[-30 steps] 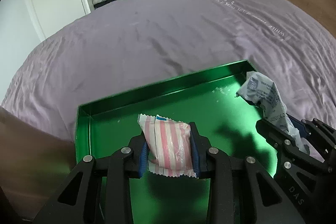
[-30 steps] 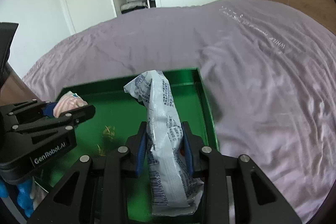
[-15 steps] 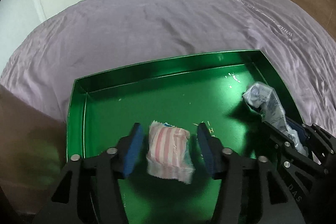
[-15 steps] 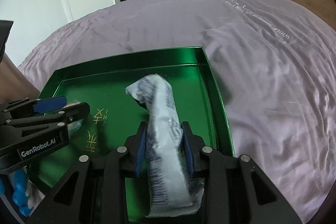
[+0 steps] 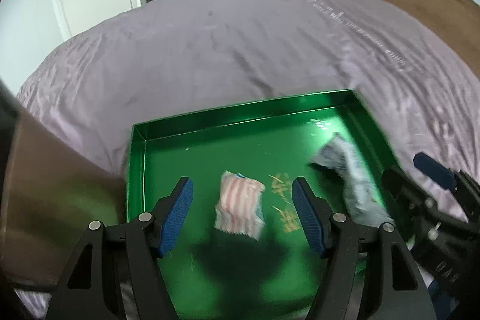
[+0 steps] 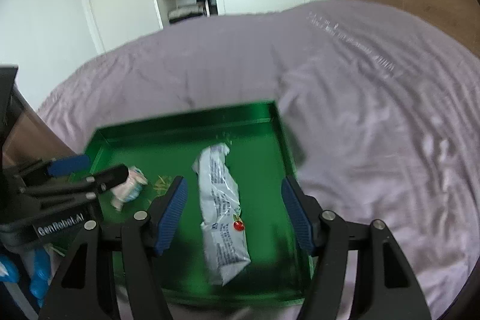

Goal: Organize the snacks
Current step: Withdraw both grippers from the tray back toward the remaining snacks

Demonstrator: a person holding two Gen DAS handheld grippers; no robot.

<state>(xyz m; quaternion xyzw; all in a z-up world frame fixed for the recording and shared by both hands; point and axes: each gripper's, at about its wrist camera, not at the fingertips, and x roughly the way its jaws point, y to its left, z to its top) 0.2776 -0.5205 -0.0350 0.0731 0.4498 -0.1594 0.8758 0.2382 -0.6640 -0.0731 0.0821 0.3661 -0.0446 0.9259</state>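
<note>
I am seeing the green tray [image 5: 136, 170] running off the frame at six o'clock in the left wrist view, its near rim hidden behind the tool's black arms. The pink-striped snack packet [image 5: 238, 207] is smearing with motion blur, so I am not reading its print. At three o'clock the grey snack packet [image 5: 351, 179] is blurring too, its lower end hiding behind the tool. In the right wrist view the left tool [image 6: 87, 170] is covering part of the striped packet [image 6: 132, 186], and the blue objects [image 6: 37, 275] at eight o'clock are getting cut off, too unclear to name.
</note>
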